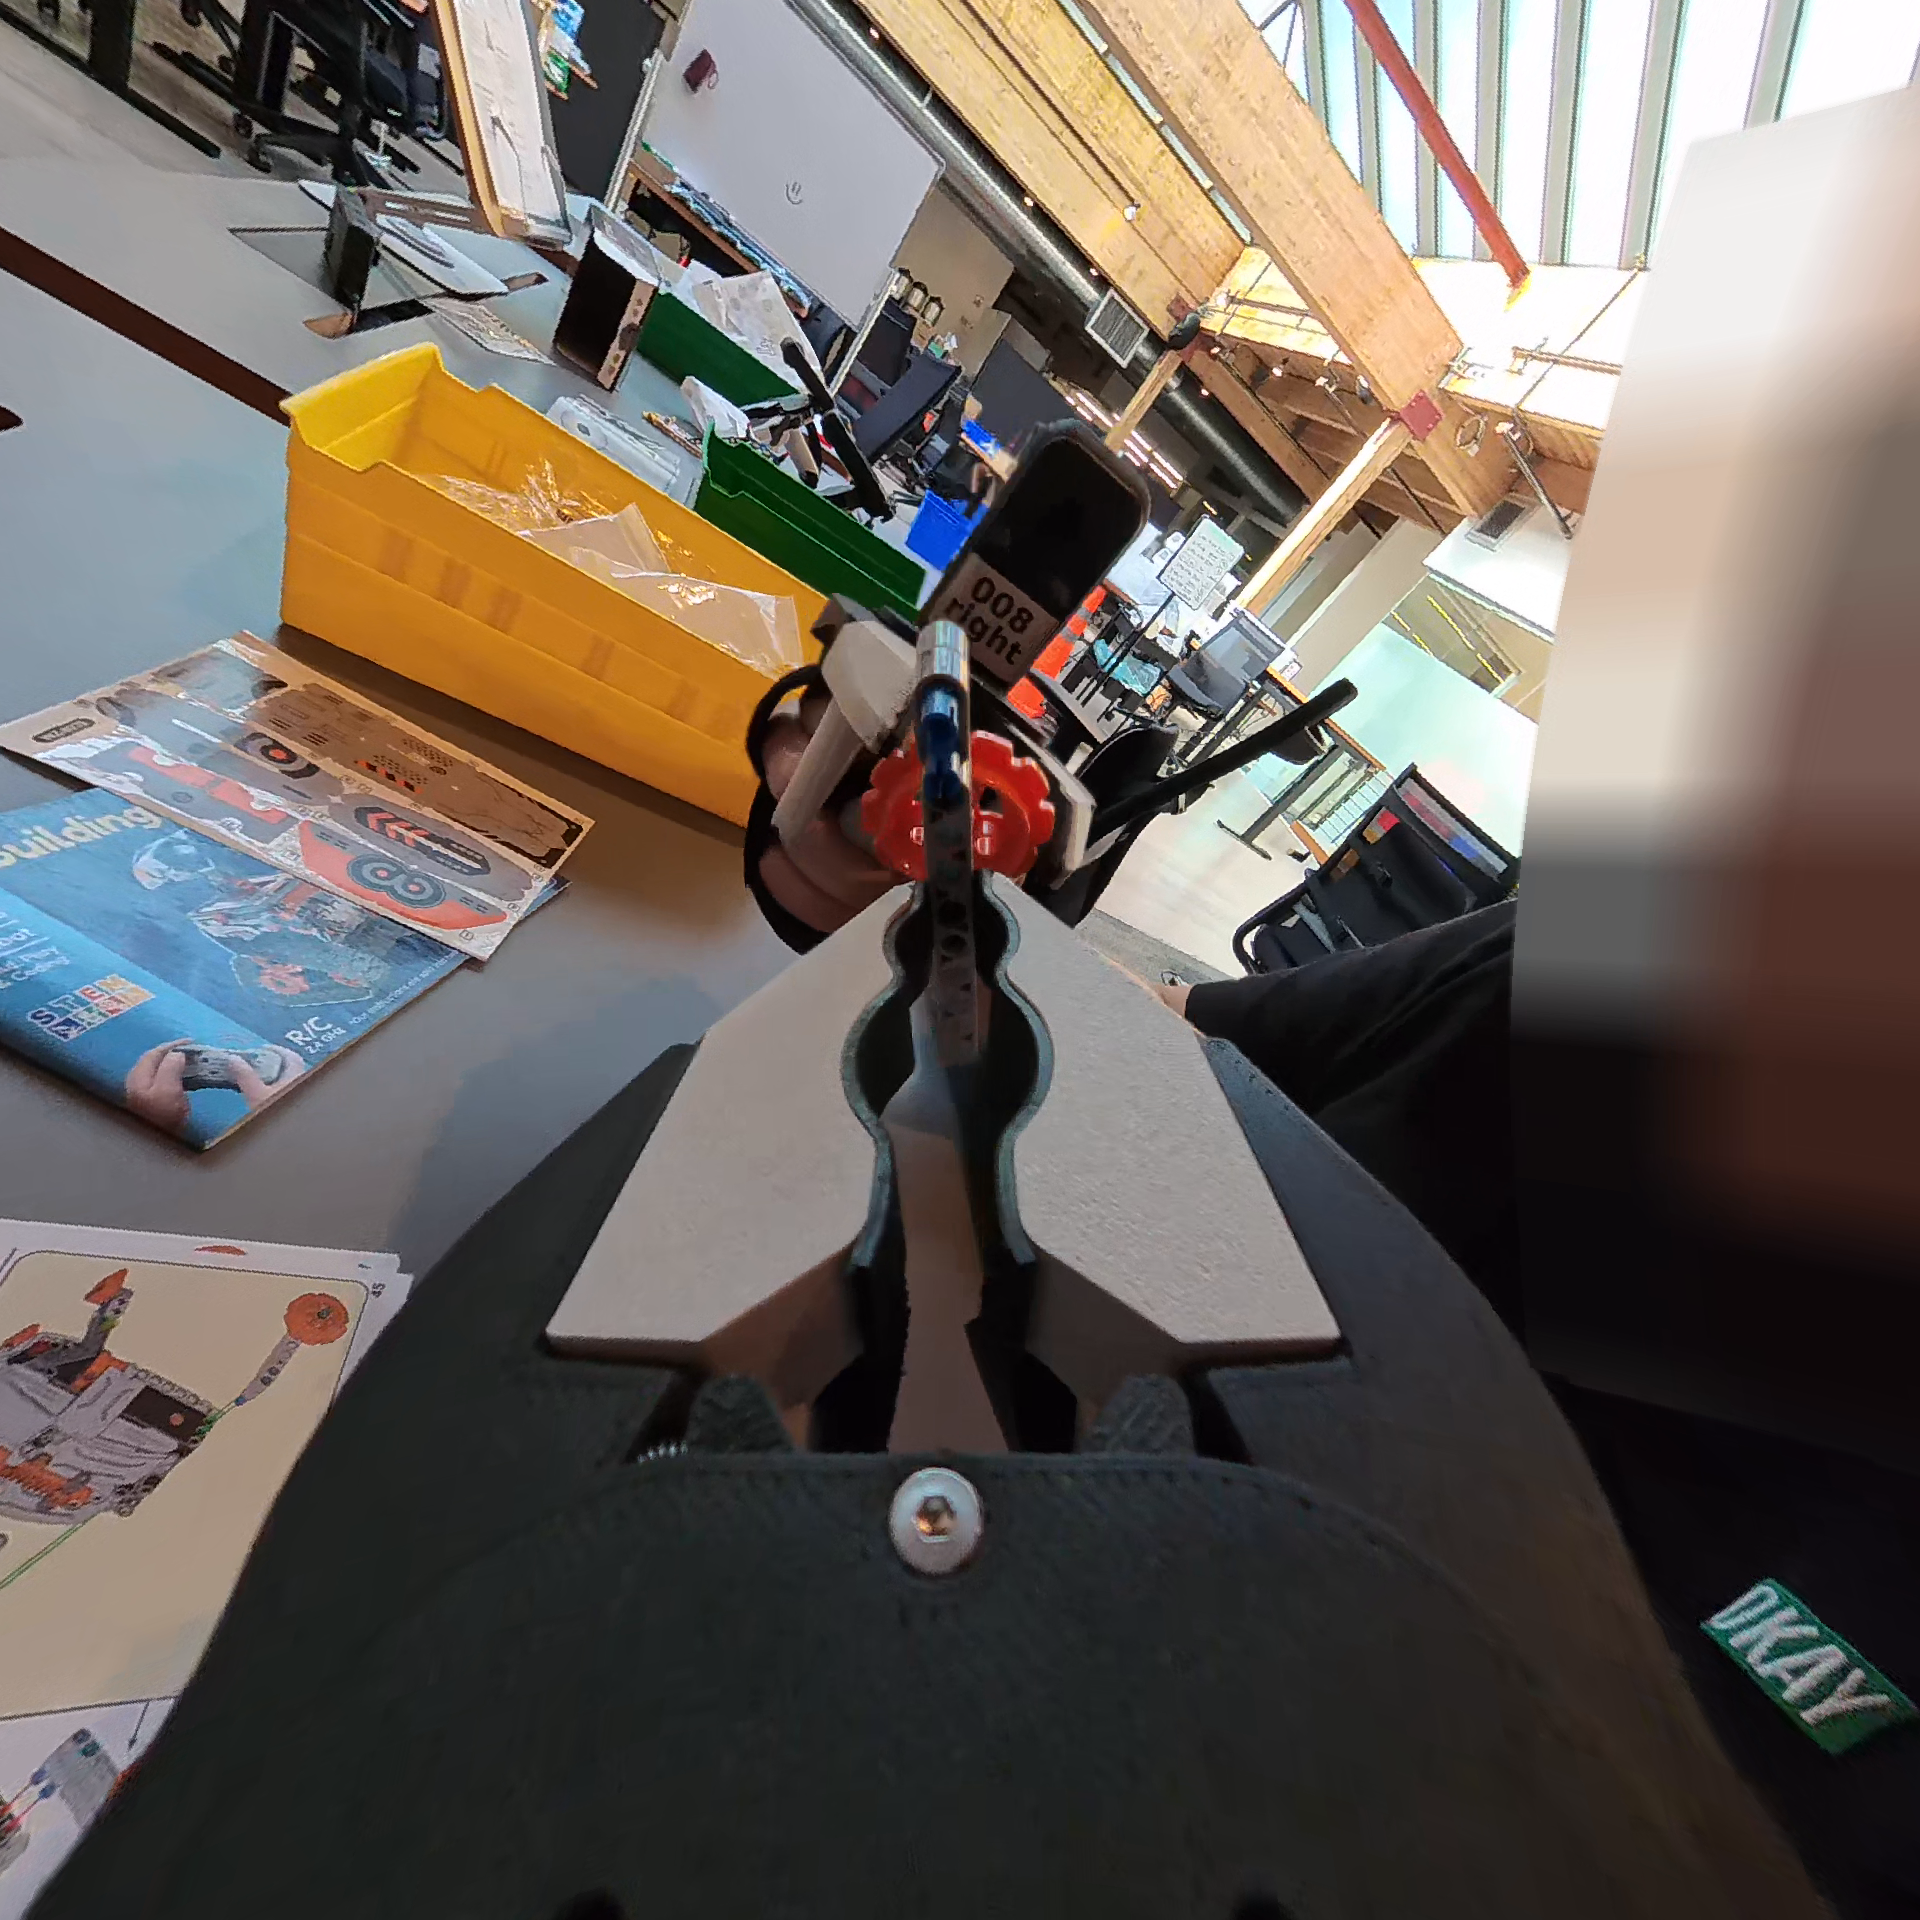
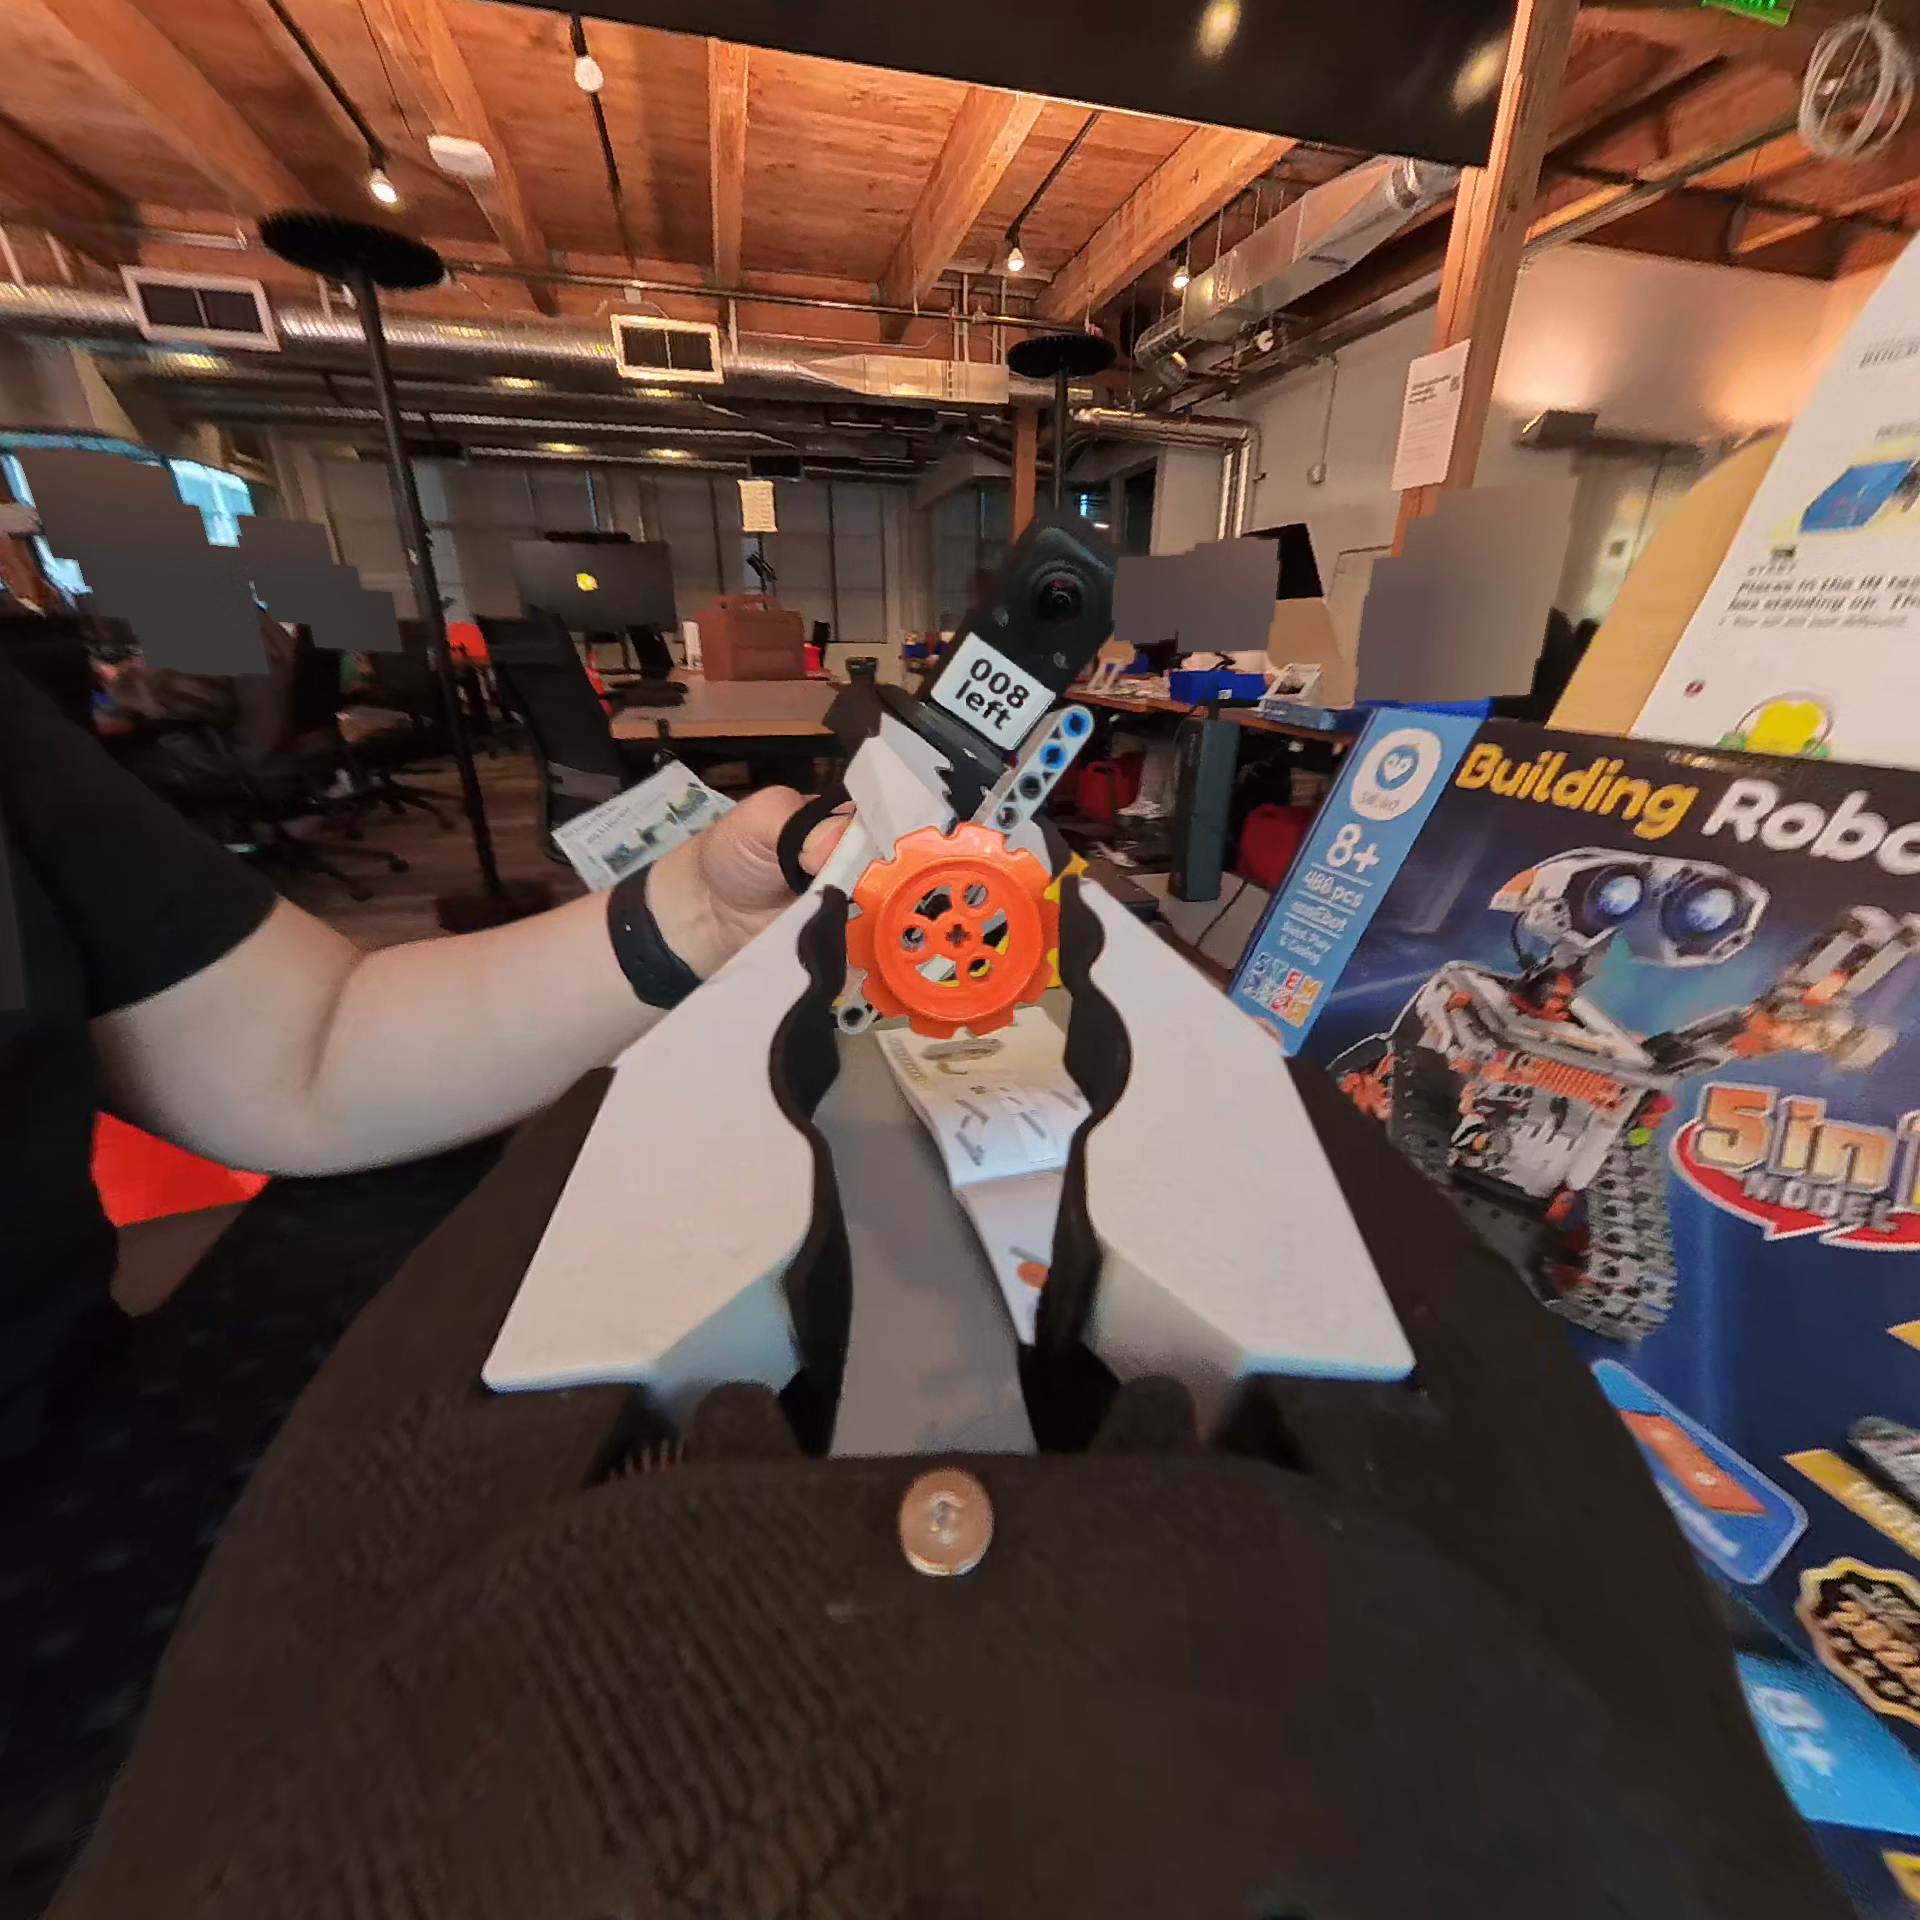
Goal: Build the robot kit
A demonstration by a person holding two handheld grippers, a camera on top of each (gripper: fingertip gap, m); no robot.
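Leftmost, at the left edge of the left wrist view, a blue booklet [image 1: 156,956] lies on the bench [image 1: 156,499], with a yellow bin [image 1: 499,592] above it. At centre the left tool [image 1: 951,914] is clenched on a grey holed beam [image 1: 954,987] carrying an orange gear [image 1: 961,821]. The right tool [image 2: 948,925] flanks that gear; whether it presses, I cannot tell. A robot kit box [image 2: 1558,1039] stands at the right of the right wrist view.

Timber-beamed ceiling [image 2: 831,135], silver ducts [image 2: 520,343], grey tabletop [image 1: 156,499], distant office chairs [image 2: 343,748].
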